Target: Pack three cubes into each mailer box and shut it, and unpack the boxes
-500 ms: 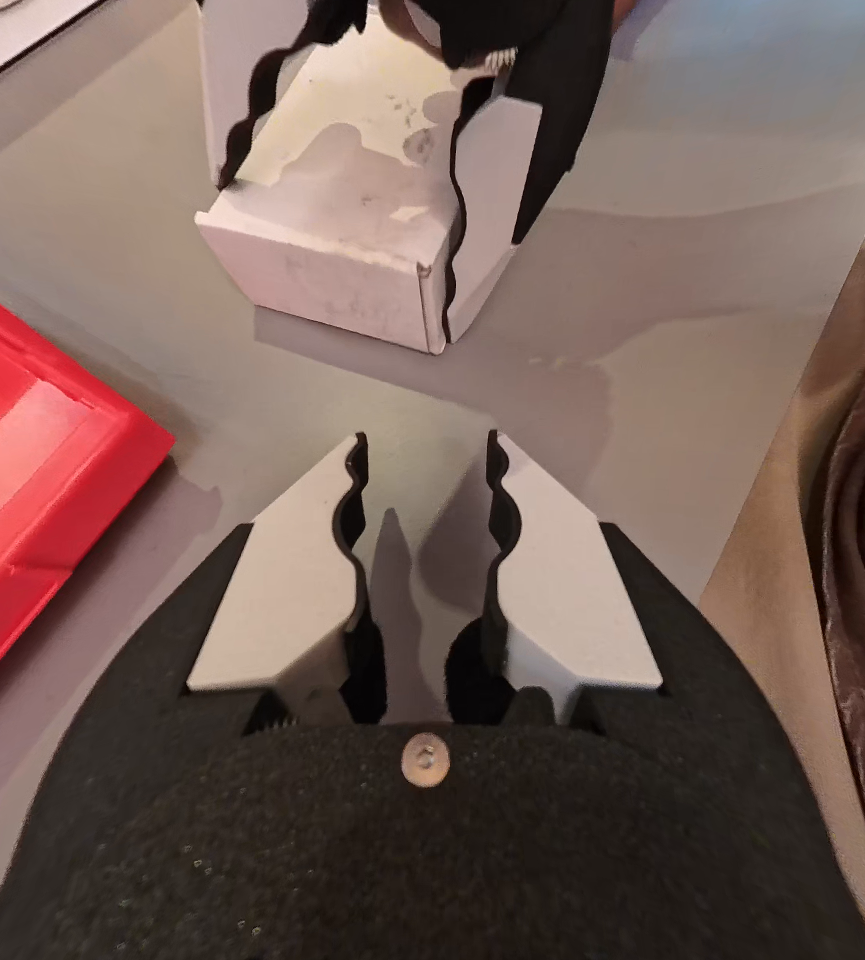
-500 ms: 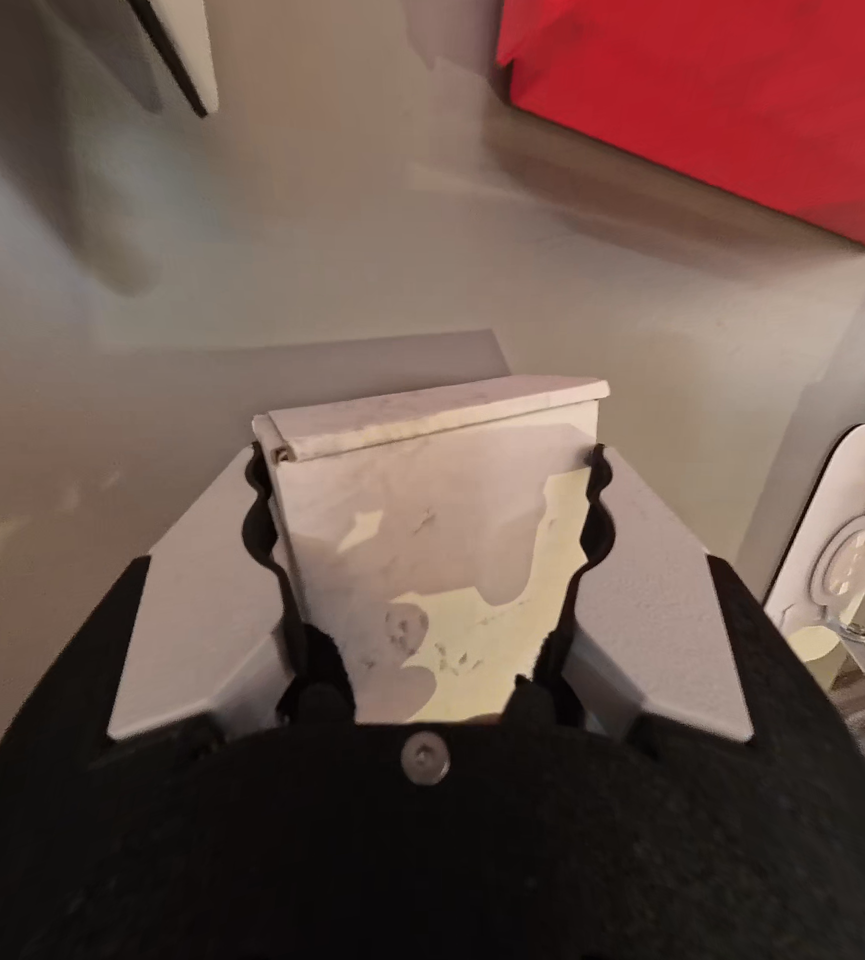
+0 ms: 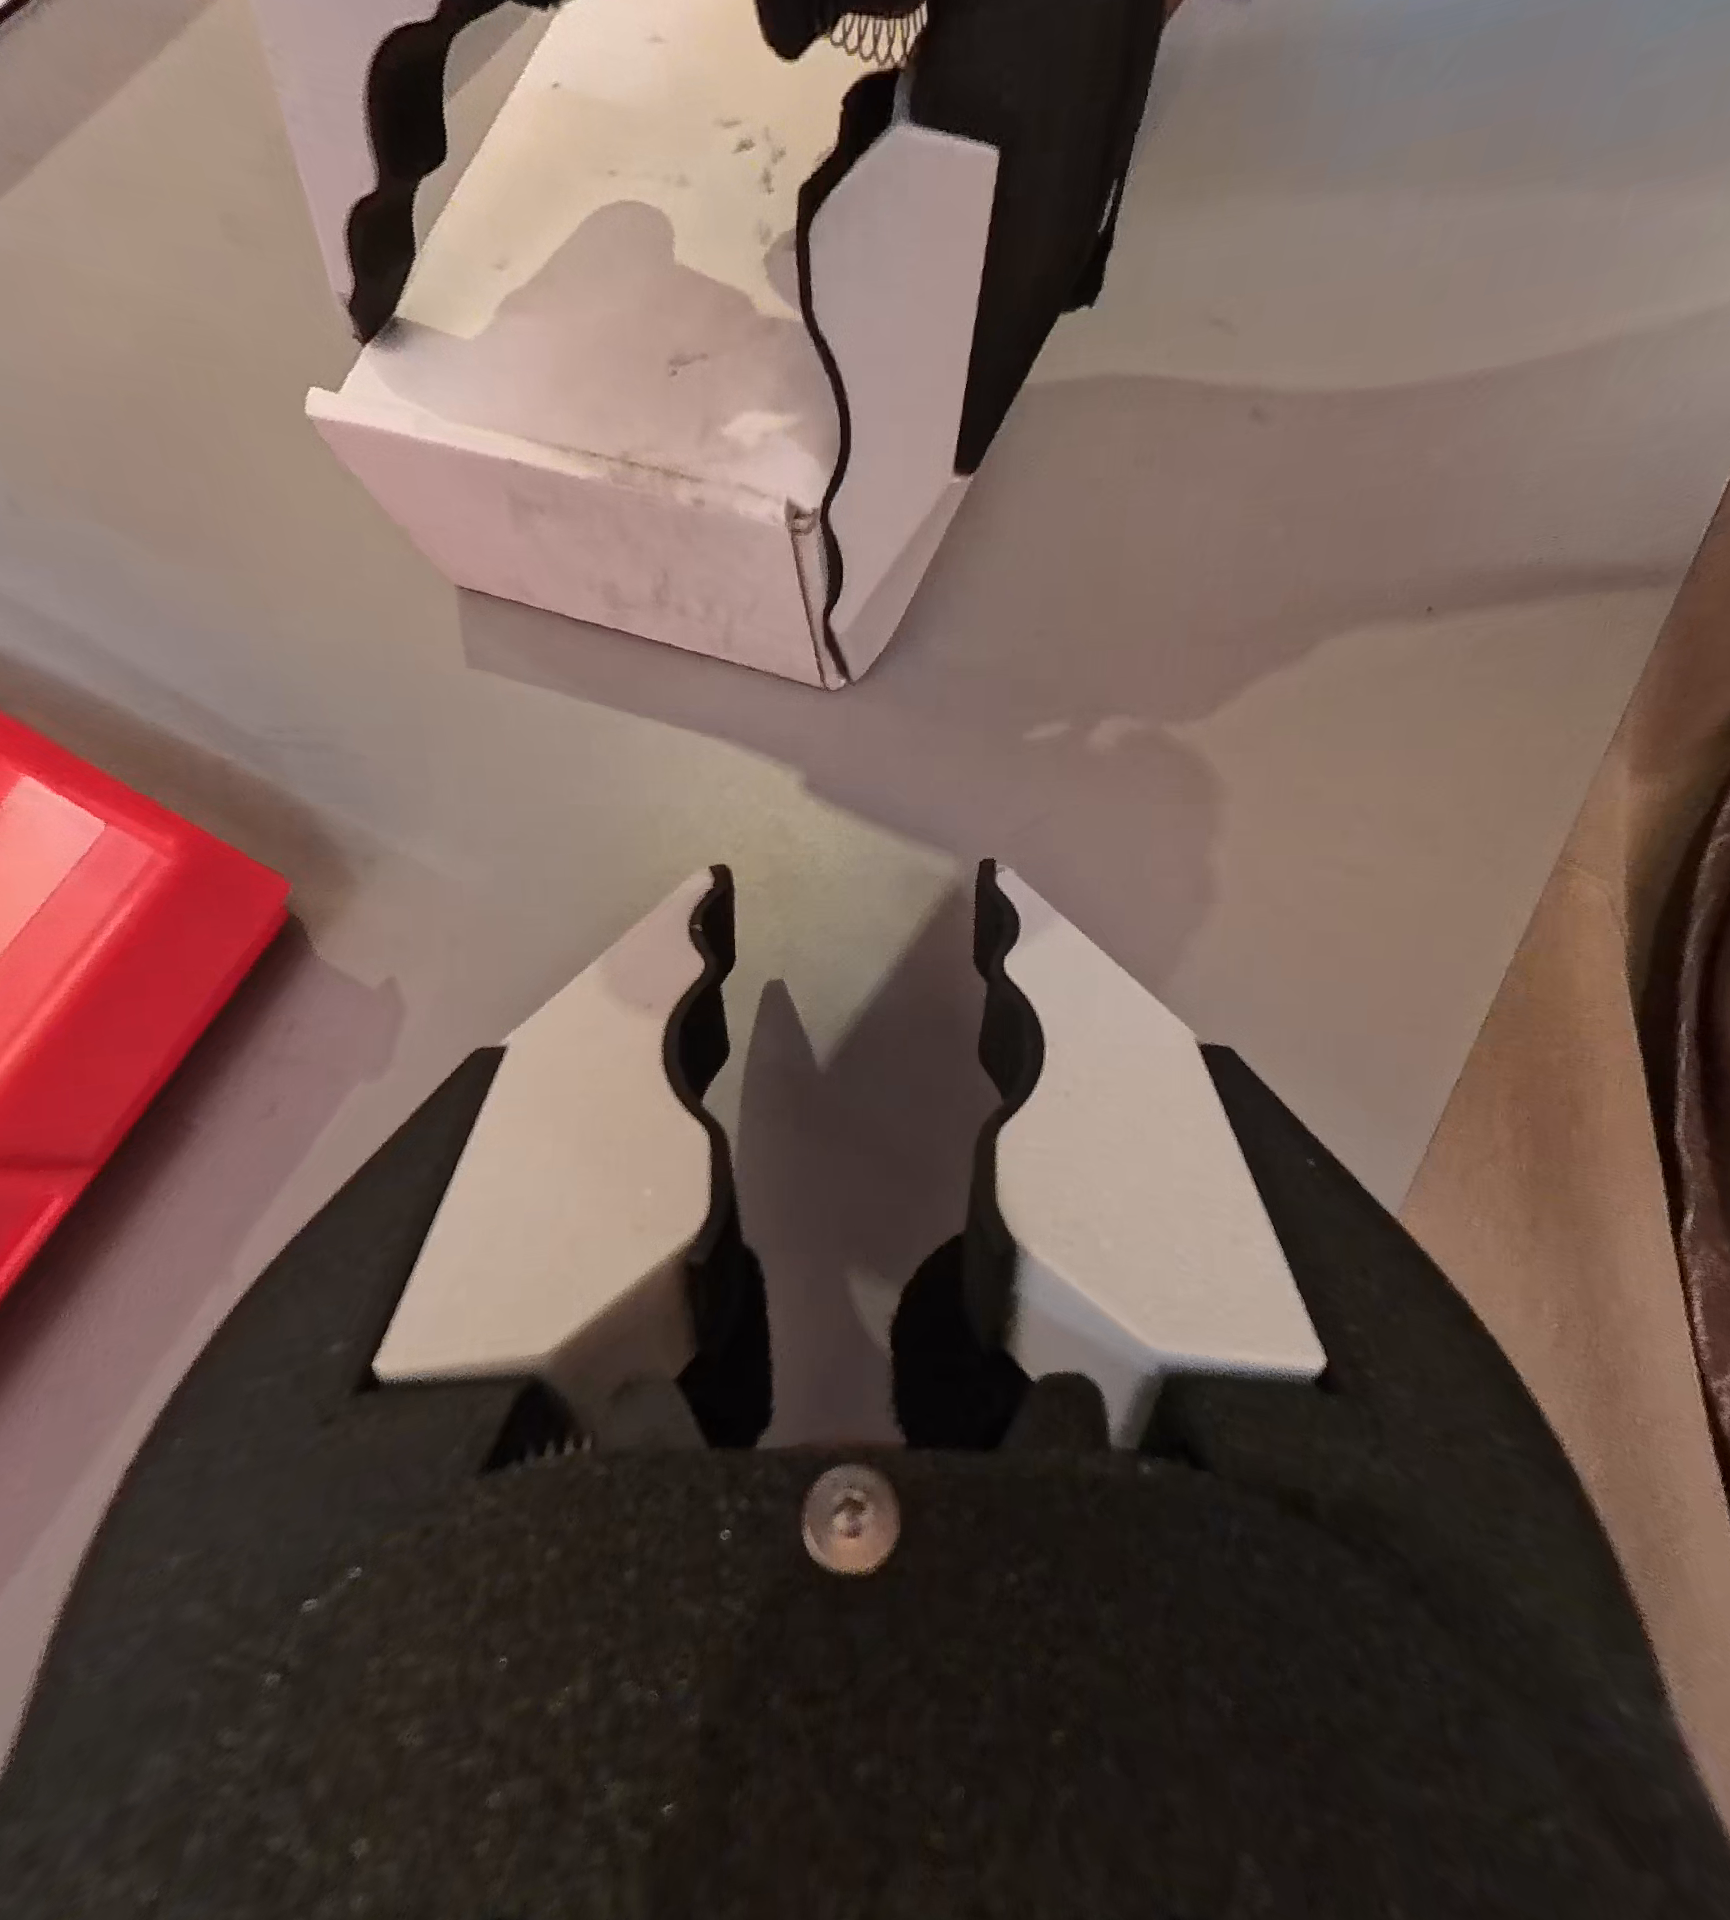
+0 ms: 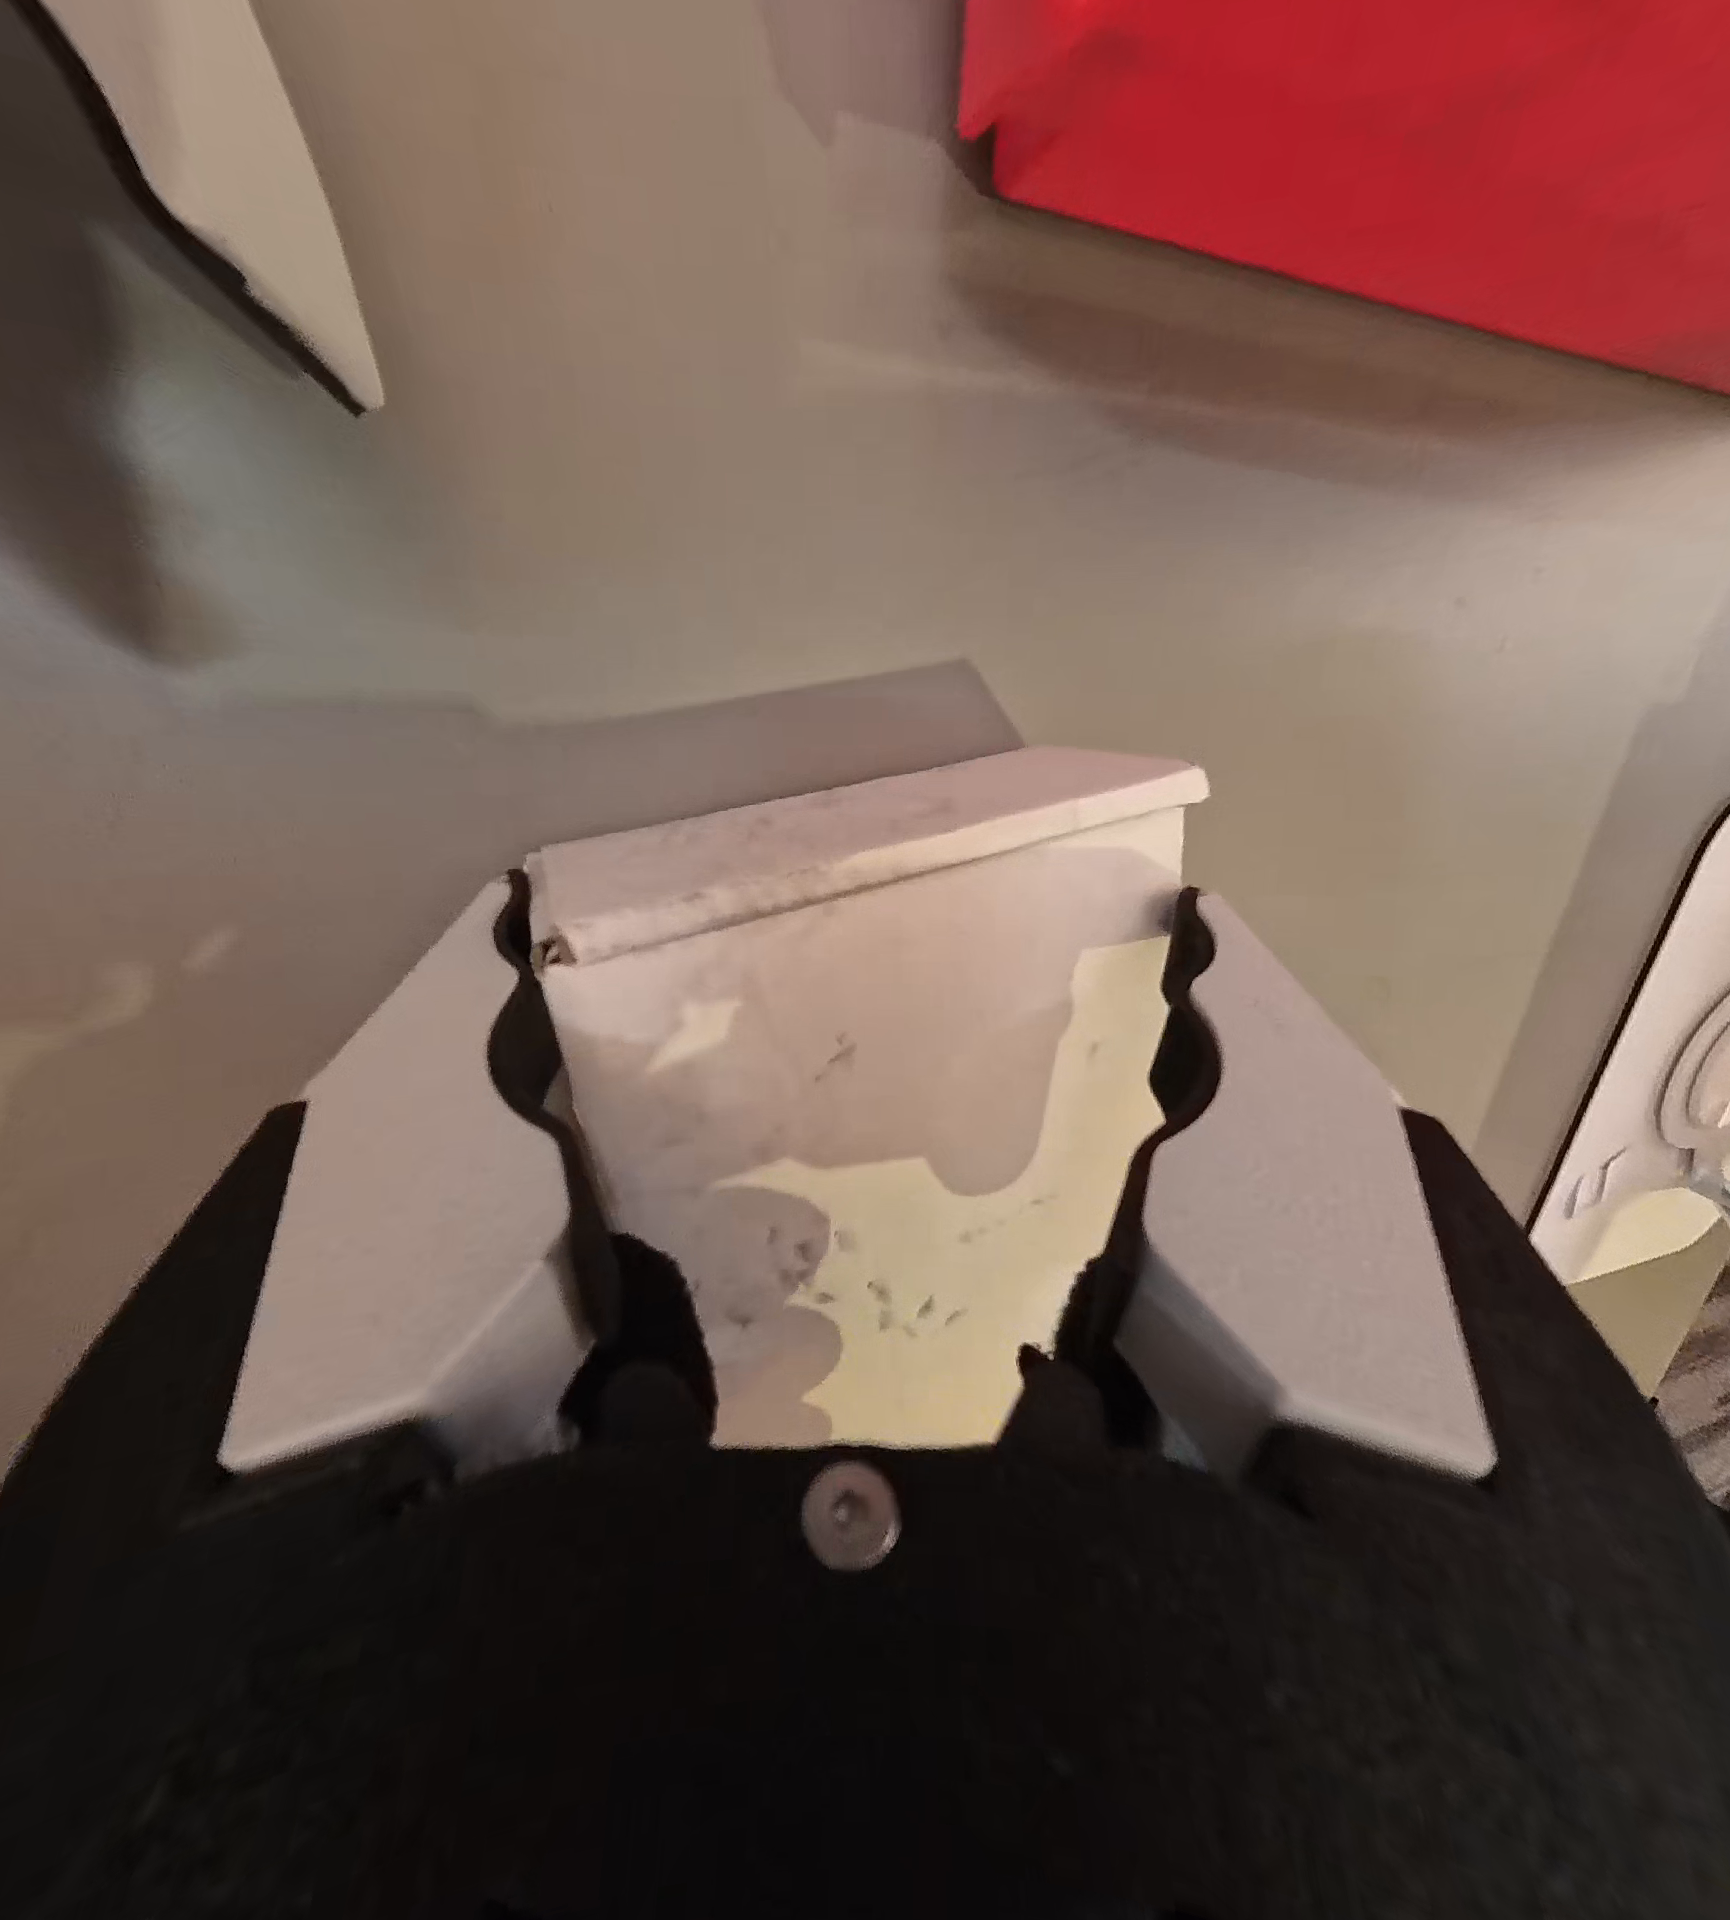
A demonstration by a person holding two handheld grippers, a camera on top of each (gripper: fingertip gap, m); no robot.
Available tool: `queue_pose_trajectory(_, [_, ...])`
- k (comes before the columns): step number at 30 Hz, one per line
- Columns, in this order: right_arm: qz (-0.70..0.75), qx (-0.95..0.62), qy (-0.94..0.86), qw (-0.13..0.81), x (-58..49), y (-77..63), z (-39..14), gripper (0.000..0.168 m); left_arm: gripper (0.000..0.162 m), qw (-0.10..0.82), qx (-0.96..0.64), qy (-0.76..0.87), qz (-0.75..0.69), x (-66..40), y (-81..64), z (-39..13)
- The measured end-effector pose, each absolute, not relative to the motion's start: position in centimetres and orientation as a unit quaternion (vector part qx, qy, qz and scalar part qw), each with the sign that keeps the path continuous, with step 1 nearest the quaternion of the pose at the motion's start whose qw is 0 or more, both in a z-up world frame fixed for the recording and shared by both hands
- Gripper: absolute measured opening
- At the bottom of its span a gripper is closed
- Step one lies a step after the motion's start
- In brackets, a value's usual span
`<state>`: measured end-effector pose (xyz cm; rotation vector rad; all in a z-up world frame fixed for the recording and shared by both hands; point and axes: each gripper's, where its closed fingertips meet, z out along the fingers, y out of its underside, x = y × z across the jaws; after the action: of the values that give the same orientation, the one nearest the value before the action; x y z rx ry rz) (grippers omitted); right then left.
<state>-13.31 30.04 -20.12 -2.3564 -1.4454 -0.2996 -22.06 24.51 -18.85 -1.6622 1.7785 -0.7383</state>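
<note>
Two claws working: right claw (image 4: pixel 845 914) is clamping the closed white box (image 4: pixel 840 1091); left claw (image 3: pixel 853 883), just beyond it, is hovering half-open and empty, likely next steadying it for opening.

White mailer box (image 4: pixel 840 1122) sat on the grey table (image 3: pixel 1256 582), lid shut, front flap edge overlapping the far top rim w/ a thin lip. Cardboard looked scuffed: dark smudges and small marks across the top and front face. Small, blocky shape, flat on its base, upright, turned slightly so one corner (image 3: pixel 825 665) pointed toward the left wrist cam. Right gripper (image 4: pixel 845 914) clamped it across its two sides, fingers (image 4: pixel 518 997) pressed to the walls. Red mailer box (image 3: pixel 40 1018) lay flat nearby, well apart from the white one; prob. open, since an inner fold showed, but only partly in view.
</note>
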Motion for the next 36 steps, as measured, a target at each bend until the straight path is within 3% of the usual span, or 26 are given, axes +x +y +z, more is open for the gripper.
queue_pose_trajectory(6, [-0.067,-0.839,-0.493,0.219,-13.4,29.9,-19.6,0.119,0.047,0.292,-0.627,0.670,-0.270,-21.6,24.1,-19.0])
queue_pose_trajectory(8, [-0.043,-0.853,-0.469,0.225,-12.8,29.2,-18.4,0.145,0.048,0.289,-0.626,0.674,-0.265,-21.7,23.9,-19.3])
queue_pose_trajectory(13, [-0.066,-0.843,-0.491,0.211,-6.4,25.6,-17.2,0.149,0.048,0.285,-0.627,0.678,-0.256,-21.8,24.1,-19.8])
queue_pose_trajectory(17, [-0.131,-0.830,-0.516,0.165,-2.1,24.5,-18.7,0.145,0.048,0.282,-0.628,0.680,-0.252,-21.6,24.4,-20.1])
queue_pose_trajectory(20, [-0.151,-0.818,-0.539,0.136,-1.1,24.6,-20.1,0.125,0.048,0.280,-0.630,0.680,-0.250,-21.7,24.6,-20.3])
queue_pose_trajectory(25, [-0.167,-0.810,-0.549,0.123,-0.9,25.2,-20.1,0.118,0.048,0.283,-0.627,0.681,-0.249,-21.8,24.6,-20.2])
queue_pose_trajectory(34, [-0.151,-0.816,-0.541,0.136,-1.3,25.1,-19.9,0.118,0.048,0.284,-0.627,0.682,-0.246,-21.9,24.6,-20.3])
queue_pose_trajectory(36, [-0.114,-0.832,-0.517,0.164,-2.4,25.0,-18.7,0.127,0.049,0.288,-0.631,0.674,-0.254,-21.9,24.5,-19.7])
